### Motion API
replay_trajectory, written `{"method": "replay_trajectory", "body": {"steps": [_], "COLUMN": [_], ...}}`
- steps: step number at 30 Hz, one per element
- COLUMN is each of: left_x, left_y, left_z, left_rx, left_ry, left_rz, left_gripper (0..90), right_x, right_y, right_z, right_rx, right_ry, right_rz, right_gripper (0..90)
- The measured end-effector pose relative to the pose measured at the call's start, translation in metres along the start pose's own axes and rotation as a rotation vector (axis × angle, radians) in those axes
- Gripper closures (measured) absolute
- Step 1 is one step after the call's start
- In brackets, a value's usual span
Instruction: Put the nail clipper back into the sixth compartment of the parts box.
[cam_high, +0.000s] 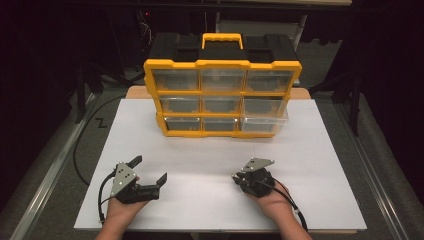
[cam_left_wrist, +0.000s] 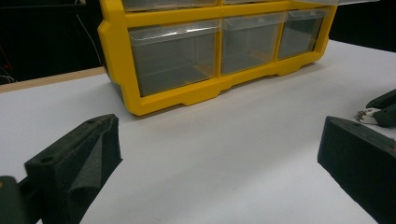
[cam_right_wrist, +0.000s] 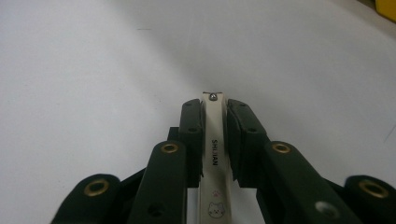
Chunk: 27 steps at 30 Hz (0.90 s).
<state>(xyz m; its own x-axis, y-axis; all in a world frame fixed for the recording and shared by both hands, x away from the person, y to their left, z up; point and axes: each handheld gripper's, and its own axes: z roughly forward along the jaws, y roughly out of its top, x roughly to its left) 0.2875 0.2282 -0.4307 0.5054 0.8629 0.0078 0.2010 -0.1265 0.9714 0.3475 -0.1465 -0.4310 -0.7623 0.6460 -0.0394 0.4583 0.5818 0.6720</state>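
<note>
My right gripper (cam_high: 238, 176) rests low over the white board at the front right, shut on a slim white nail clipper (cam_right_wrist: 214, 140) that has printed letters, a small cat picture and a metal rivet at its tip. In the right gripper view its jaws (cam_right_wrist: 215, 109) press on both sides of the clipper. My left gripper (cam_high: 149, 170) sits at the front left, open wide with nothing between its fingers (cam_left_wrist: 84, 158). A yellow drawer organiser (cam_high: 222, 64) with clear drawers stands at the back; its bottom right drawer (cam_high: 263, 123) is pulled out a little.
A white board (cam_high: 210, 155) covers the table, with bare surface between the grippers and the organiser (cam_left_wrist: 163, 98). The organiser has a black top and a yellow carry handle (cam_high: 222, 39). Cables trail off the table's left side (cam_high: 77, 150).
</note>
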Motion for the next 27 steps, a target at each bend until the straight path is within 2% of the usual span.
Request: {"method": "replay_trajectory", "body": {"steps": [15, 27], "left_x": [0.002, 0.003], "left_y": [-0.001, -0.001], "left_z": [0.000, 0.000], "left_rx": [-0.005, -0.010], "left_ry": [-0.006, -0.010], "left_rz": [-0.003, -0.005], "left_gripper": [0.3, 0.3], "right_x": [-0.007, -0.019], "right_y": [-0.001, 0.001], "right_z": [-0.012, -0.025], "right_rx": [0.017, 0.089], "right_ry": [0.035, 0.040], "right_rz": [-0.009, -0.029], "right_gripper": [79.4, 79.4]}}
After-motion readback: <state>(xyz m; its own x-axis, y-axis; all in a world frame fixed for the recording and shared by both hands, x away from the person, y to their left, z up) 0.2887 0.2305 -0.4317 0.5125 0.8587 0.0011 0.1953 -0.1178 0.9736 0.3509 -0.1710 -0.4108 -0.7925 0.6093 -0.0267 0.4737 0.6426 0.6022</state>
